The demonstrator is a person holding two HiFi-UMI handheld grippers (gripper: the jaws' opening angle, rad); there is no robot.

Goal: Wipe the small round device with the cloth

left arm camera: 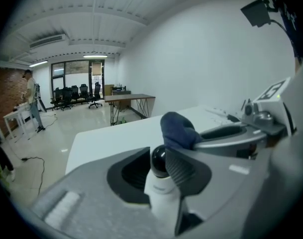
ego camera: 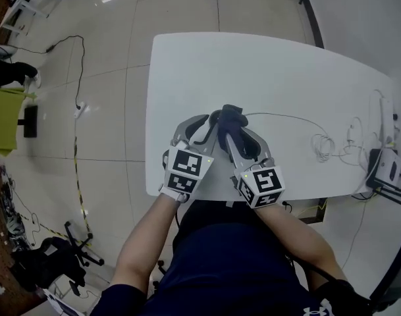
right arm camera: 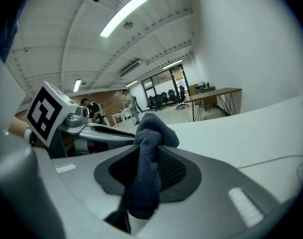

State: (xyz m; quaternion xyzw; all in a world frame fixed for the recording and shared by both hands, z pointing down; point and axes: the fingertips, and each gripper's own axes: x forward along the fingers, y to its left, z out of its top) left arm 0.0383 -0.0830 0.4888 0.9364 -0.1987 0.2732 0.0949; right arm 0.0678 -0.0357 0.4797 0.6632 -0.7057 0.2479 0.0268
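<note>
My two grippers meet over the white table (ego camera: pixel 286 78) near its front edge. The left gripper (left arm camera: pixel 158 172) is shut on the small round device (left arm camera: pixel 160 180), a white body with a glossy black dome on top, standing upright between the pads. In the head view the left gripper (ego camera: pixel 211 120) hides the device. The right gripper (right arm camera: pixel 145 179) is shut on a dark blue cloth (right arm camera: pixel 147 158), whose bunched end sticks out past the jaws. That cloth (left arm camera: pixel 177 129) sits just behind and against the device's dome, and shows as a dark wad (ego camera: pixel 232 118) between both grippers' tips.
Thin white cables (ego camera: pixel 325 143) loop across the table's right side toward white equipment (ego camera: pixel 384 163) at its right edge. A person (left arm camera: pixel 31 101), a desk (left arm camera: pixel 129 99) and office chairs stand far off across the room. A black cable (ego camera: pixel 75 71) trails over the floor at left.
</note>
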